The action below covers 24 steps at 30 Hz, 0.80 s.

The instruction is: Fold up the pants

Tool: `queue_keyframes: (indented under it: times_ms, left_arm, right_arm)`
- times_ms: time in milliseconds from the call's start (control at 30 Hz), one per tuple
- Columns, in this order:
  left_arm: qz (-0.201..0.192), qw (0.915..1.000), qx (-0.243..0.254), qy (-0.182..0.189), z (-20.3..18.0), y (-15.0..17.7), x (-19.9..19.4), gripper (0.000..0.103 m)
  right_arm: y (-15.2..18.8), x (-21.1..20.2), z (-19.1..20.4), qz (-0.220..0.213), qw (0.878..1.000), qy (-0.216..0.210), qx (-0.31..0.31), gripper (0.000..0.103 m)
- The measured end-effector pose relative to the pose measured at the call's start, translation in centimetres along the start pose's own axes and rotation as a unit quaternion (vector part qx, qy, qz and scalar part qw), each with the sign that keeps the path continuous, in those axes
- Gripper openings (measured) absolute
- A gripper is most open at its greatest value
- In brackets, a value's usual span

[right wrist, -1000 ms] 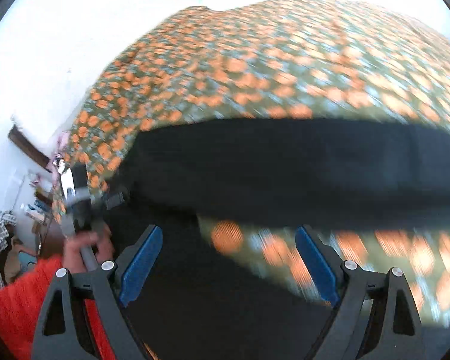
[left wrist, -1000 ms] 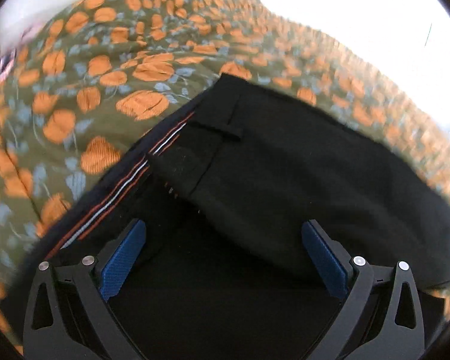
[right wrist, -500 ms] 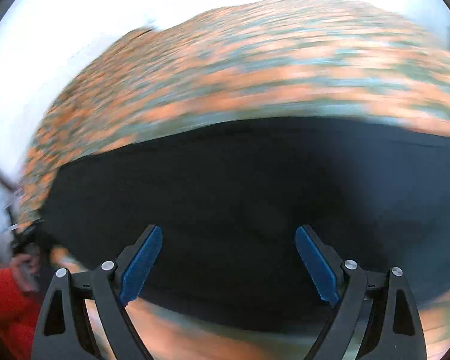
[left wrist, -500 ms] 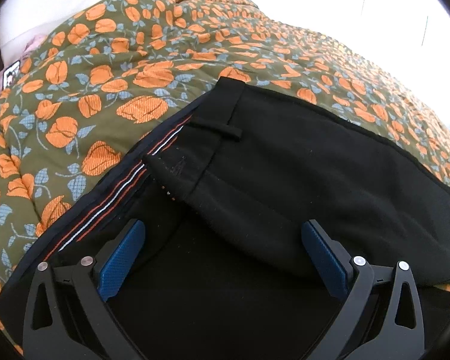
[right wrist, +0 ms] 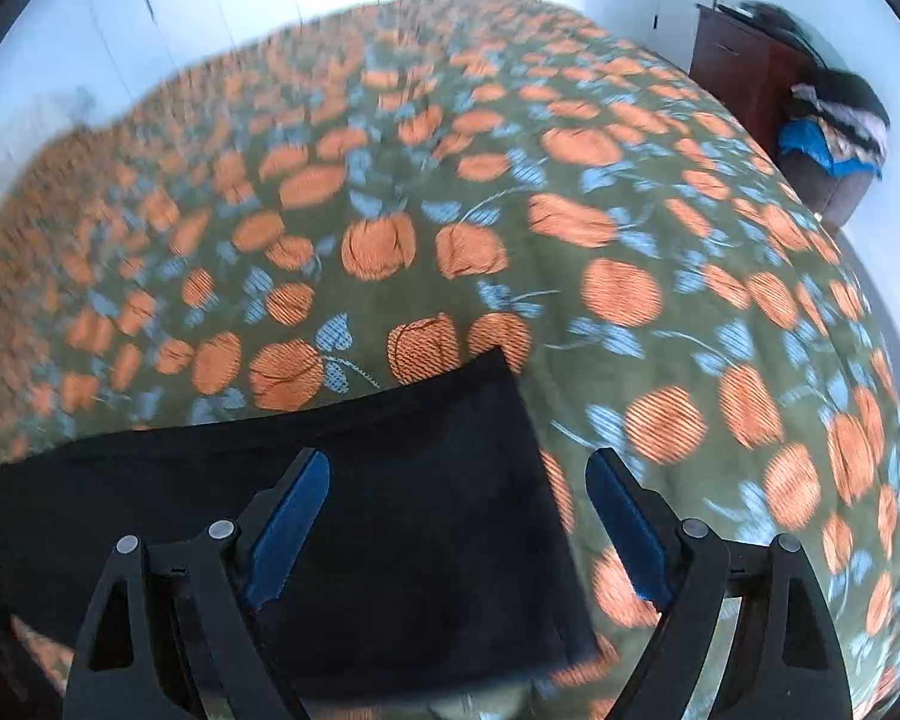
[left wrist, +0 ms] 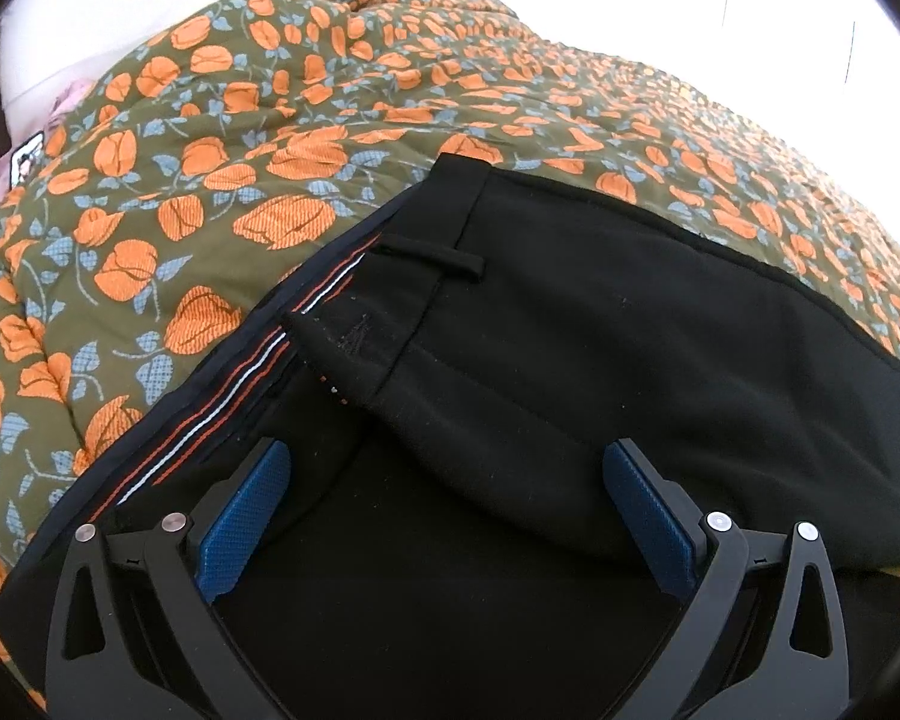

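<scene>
Pants [left wrist: 600,360], black ones, are laid out flat on the orange-flowered bedspread [left wrist: 222,138], with the waistband end and its belt loop [left wrist: 432,258] seen right in front of the left gripper [left wrist: 444,516], whose blue pads are spread wide over the cloth with nothing pinched. At the far end of the pants the hem [right wrist: 528,480] is straddled by the right gripper [right wrist: 456,516], jaws just narrowed a bit but wide apart, no fabric clamped. A dark wooden cabinet [right wrist: 744,72] is glimpsed beyond the bedspread.

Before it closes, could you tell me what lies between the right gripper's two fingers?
Right wrist view: the black pants' leg end and floral bedspread lie between open right gripper's fingers.
</scene>
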State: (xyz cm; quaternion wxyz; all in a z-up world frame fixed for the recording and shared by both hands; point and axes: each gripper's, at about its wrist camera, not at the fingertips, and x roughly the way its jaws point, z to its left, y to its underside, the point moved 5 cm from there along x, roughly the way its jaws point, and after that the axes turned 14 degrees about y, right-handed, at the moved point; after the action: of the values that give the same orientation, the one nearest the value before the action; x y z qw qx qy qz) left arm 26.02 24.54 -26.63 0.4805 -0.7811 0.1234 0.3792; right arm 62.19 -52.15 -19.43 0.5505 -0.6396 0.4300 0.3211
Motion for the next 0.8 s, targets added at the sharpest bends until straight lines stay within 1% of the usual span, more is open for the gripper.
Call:
queue_keyframes:
  times_ms: [67,100,133,167,200,233,300,433,467,500,567,600,633,700,733,767,800]
  left_arm:
    - [0.000,1.0000,0.000,0.000,0.0,0.0,0.0,0.103]
    - [-0.001,1.0000,0.000,0.000,0.0,0.0,0.0,0.103]
    - [-0.001,1.0000,0.000,0.000,0.0,0.0,0.0,0.103]
    - [-0.001,1.0000,0.000,0.000,0.0,0.0,0.0,0.103]
    - [-0.001,1.0000,0.001,0.000,0.0,0.0,0.0,0.103]
    - [-0.002,1.0000,0.001,0.000,0.1,-0.1,0.0,0.103]
    - [-0.001,1.0000,0.001,-0.001,0.0,0.0,0.0,0.103]
    - [-0.001,1.0000,0.002,-0.002,0.0,0.0,0.0,0.103]
    - [-0.001,1.0000,0.002,-0.002,0.0,0.0,0.0,0.103]
    - [0.000,1.0000,0.002,-0.003,0.0,0.0,0.1,0.103]
    - [0.000,1.0000,0.003,-0.004,0.1,-0.1,0.1,0.103]
    - [0.001,1.0000,0.004,-0.006,0.1,-0.1,0.1,0.103]
    - [0.001,1.0000,0.004,-0.006,0.1,-0.1,0.1,0.103]
    - [0.002,0.9999,0.005,-0.008,0.2,-0.1,0.1,0.103]
    - [0.003,0.9999,0.006,-0.009,0.2,-0.2,0.1,0.103]
    - [0.004,0.9999,0.007,-0.011,0.2,-0.2,0.1,0.103]
    - [0.006,0.9999,0.008,-0.013,0.3,-0.3,0.1,0.103]
  right_arm:
    - [0.5,0.8,0.0,0.011,1.000,0.006,0.002,0.078]
    - [0.8,1.0,-0.2,0.019,1.000,0.010,0.006,0.062]
    - [1.3,0.8,0.0,0.018,1.000,0.017,0.008,0.040]
    - [1.6,0.3,-0.3,0.006,1.000,0.024,0.011,0.026]
    - [1.9,-0.3,-0.7,-0.009,1.000,0.023,0.014,0.008]
    - [2.2,-1.4,-1.1,-0.025,0.999,0.018,0.015,0.005]
    - [3.4,-3.9,-1.4,-0.057,0.998,0.003,0.011,0.005]
    - [7.1,-9.2,0.4,-0.105,0.994,-0.022,-0.020,0.005]
    - [8.2,-10.4,0.9,-0.113,0.993,-0.027,-0.027,0.005]
    - [10.1,-12.2,1.5,-0.124,0.991,-0.037,-0.034,0.005]
    - [13.4,-14.8,2.9,-0.132,0.989,-0.051,-0.037,0.005]
    - [15.9,-16.4,3.3,-0.136,0.988,-0.059,-0.035,0.005]
    - [17.5,-17.1,3.8,-0.135,0.988,-0.064,-0.031,0.005]
    - [22.6,-18.7,4.1,-0.122,0.990,-0.071,-0.016,0.005]
    - [24.3,-18.9,4.2,-0.112,0.991,-0.070,-0.010,0.005]
    - [26.9,-18.8,4.3,-0.094,0.994,-0.058,-0.004,0.005]
    - [28.2,-18.4,4.1,-0.084,0.996,-0.044,-0.001,0.005]
